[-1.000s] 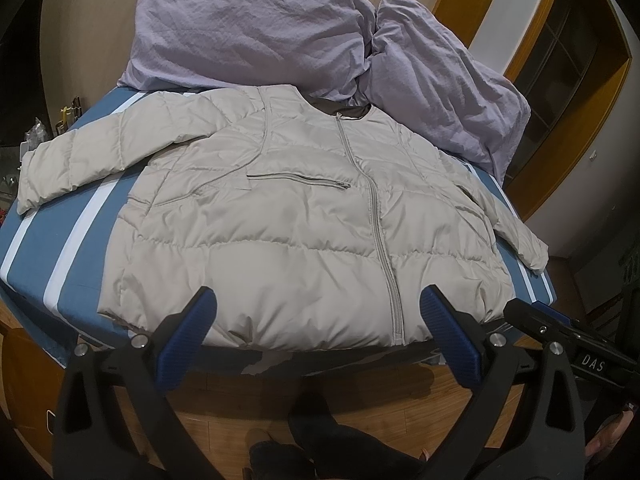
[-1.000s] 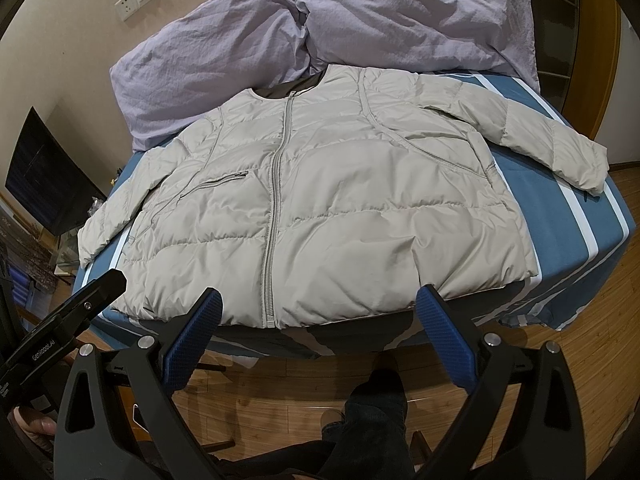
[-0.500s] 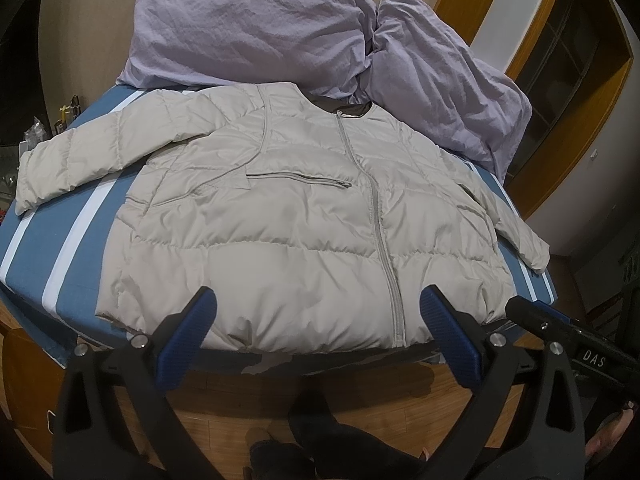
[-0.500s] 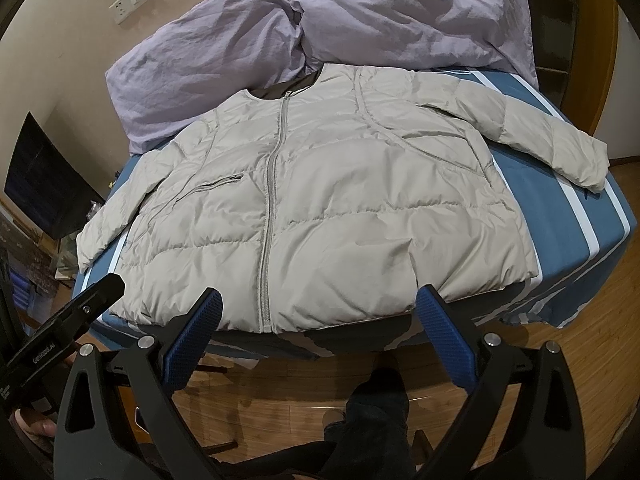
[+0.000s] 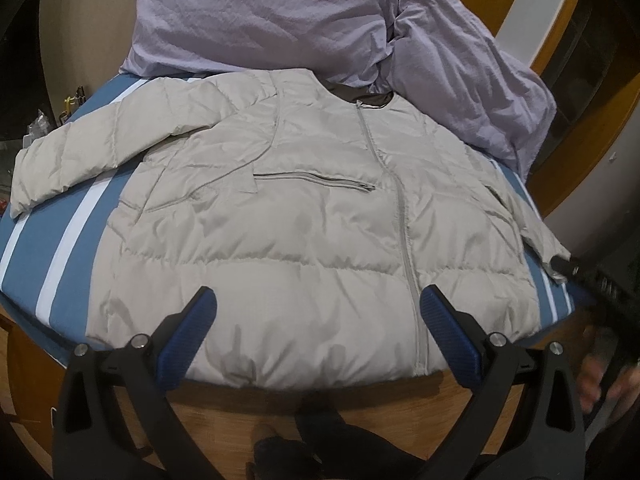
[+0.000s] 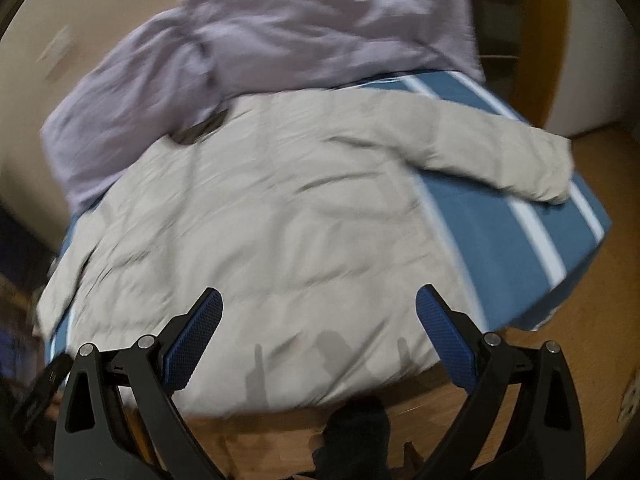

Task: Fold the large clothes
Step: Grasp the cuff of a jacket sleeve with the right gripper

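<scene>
A beige puffer jacket (image 5: 304, 216) lies flat and zipped on the blue striped bed (image 5: 76, 256), collar toward the pillows, hem at the near edge. Its sleeves spread to both sides, one reaching far left (image 5: 72, 160). My left gripper (image 5: 318, 320) hovers open over the hem near the zipper, nothing between its blue pads. In the blurred right wrist view the jacket (image 6: 280, 220) fills the middle, and my right gripper (image 6: 318, 320) is open above the hem's right half. The right gripper also shows at the right edge of the left wrist view (image 5: 592, 280), near the sleeve cuff.
Two lilac pillows (image 5: 280, 20) are piled at the head of the bed against the wall. Wooden floor (image 5: 360, 408) shows below the near edge, with a person's dark-clad leg and foot (image 5: 320, 440). A wooden door frame (image 5: 592, 128) stands at the right.
Both grippers have moved forward over the jacket's hem. The right one swung fast toward the right side, blurring its view. Both stay open.
</scene>
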A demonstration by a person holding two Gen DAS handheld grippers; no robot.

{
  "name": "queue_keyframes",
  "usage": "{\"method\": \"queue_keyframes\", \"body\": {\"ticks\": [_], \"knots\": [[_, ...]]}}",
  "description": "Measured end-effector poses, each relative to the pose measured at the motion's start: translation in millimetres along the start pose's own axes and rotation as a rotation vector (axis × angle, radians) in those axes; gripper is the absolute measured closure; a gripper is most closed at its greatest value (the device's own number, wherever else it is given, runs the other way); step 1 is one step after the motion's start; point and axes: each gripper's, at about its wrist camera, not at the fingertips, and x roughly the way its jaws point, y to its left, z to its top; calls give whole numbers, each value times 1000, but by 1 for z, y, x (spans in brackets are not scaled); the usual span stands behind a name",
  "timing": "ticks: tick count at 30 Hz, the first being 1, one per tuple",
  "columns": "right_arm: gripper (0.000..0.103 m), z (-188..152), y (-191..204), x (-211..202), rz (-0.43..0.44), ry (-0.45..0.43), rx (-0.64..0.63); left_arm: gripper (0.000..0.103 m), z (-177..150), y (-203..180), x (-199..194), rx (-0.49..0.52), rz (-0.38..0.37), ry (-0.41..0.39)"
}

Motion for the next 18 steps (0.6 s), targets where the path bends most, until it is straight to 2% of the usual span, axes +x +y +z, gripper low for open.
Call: {"method": "queue_keyframes", "body": {"ticks": [4, 10, 18], "knots": [[4, 38, -50, 16, -86, -12, 120, 2, 10, -4, 14, 3, 25, 15], [4, 89, -131, 47, -277, -22, 249, 2, 30, -6, 33, -3, 59, 26], [4, 109, -223, 72, -434, 4, 426, 2, 56, -13, 59, -16, 120, 34]]}}
